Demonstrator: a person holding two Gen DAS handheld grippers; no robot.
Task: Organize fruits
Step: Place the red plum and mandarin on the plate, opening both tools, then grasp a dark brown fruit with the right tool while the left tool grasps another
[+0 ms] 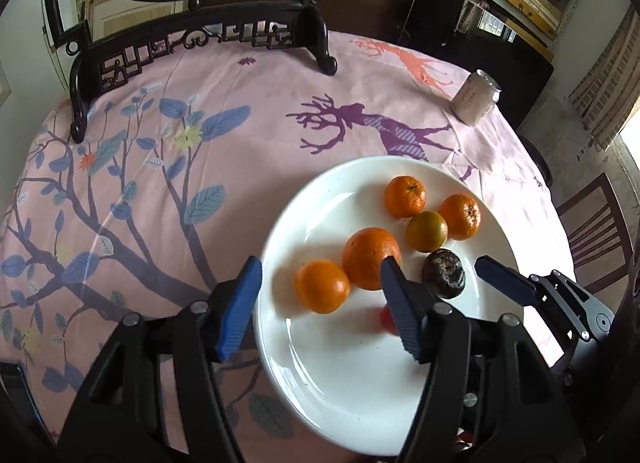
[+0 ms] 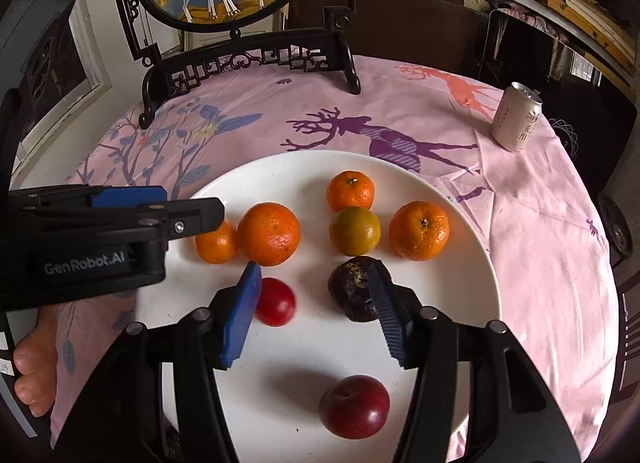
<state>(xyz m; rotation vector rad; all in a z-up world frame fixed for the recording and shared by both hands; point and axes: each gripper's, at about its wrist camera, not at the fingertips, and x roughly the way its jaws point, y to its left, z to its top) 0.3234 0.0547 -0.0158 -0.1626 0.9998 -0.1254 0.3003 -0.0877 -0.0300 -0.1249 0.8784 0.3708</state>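
Hovering over the plate [image 2: 472, 199], both your hand-held grippers gape empty. Left hand-held gripper [image 1: 320, 283] at nine o'clock; right hand-held gripper [image 2: 314, 283] straddles the cherry tomato [image 2: 276, 302].

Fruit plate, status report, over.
Left gripper and right gripper: jaws open, holding nothing. Eight fruits on the white plate, none off it. Soda can stands clear.

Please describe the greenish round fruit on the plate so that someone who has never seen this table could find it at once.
Find the white plate on the pink tablecloth. Near its middle, the greenish fruit sits between two small oranges, one behind it and one to its right, with a dark purple fruit in front. Only it is olive-yellow; its neighbours are bright orange.
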